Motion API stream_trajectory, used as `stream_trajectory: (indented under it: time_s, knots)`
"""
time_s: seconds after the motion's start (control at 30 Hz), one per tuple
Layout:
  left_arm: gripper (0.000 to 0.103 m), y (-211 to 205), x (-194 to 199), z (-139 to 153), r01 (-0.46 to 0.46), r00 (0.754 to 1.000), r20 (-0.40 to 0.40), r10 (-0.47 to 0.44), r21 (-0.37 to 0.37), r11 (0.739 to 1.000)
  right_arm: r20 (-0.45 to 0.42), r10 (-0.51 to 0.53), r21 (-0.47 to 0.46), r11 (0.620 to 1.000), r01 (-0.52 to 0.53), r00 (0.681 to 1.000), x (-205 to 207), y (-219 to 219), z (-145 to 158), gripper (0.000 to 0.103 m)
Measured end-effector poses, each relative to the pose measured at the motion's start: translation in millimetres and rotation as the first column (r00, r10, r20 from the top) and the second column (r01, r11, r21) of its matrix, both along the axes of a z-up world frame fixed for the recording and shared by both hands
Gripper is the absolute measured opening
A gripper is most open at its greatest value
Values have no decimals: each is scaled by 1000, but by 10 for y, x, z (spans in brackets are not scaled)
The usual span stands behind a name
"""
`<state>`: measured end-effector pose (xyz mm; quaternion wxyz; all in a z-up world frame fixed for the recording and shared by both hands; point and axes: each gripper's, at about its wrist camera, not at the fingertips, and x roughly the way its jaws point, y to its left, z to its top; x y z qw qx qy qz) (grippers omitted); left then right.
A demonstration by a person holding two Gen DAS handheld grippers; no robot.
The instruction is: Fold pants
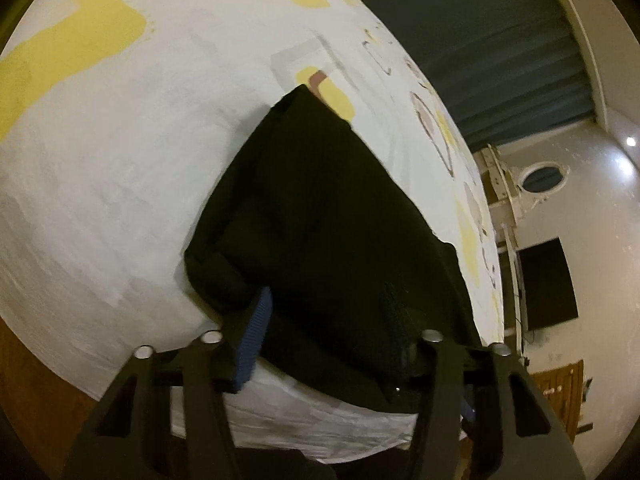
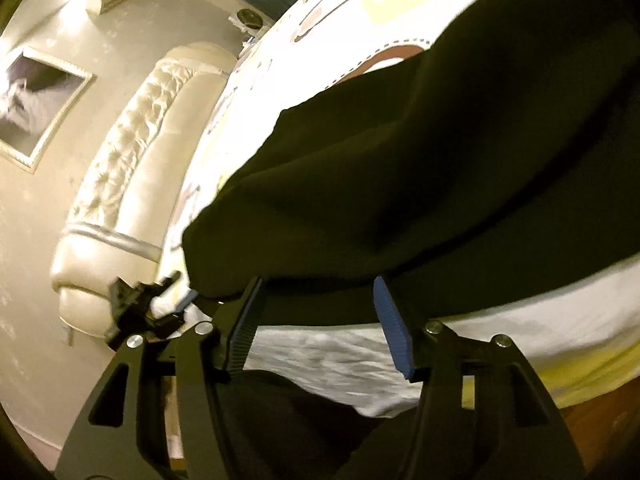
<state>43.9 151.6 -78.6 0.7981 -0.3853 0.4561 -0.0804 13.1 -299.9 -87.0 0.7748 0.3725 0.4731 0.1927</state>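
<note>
A: Where are your pants?
B: On the bedspread, near its front edge, long axis running away from you.
A: Your grippers?
B: Left gripper and right gripper both gape apart, clamping nothing.

1. Left gripper: fills the lower part of its own view, jaws apart, blue ribbed pad visible on the left finger; the right finger is dark and hard to make out.
2. Right gripper: lower centre of its own view, jaws apart, both blue pads exposed, nothing pressed between them.
3. Left gripper also appears at centre-left of the right wrist view, small and blurred.
</note>
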Motion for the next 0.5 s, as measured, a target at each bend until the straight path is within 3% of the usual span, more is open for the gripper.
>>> stream_trajectory:
  time_s: [0.4, 0.43, 0.5]
  knots:
    - [54, -77, 52, -33, -48, 999, -12, 48, -11, 999, -99, -112, 251, 959, 134, 989, 99, 369, -292, 57]
    - [48, -79, 69, -23, -48, 999, -14, 48, 7, 999, -104, -130, 265, 952, 153, 986, 108, 379, -318, 57]
    - [18, -63, 79, -27, -58, 998, -32, 59, 31, 998, -127, -175, 281, 938, 205, 976, 138, 397, -355, 52]
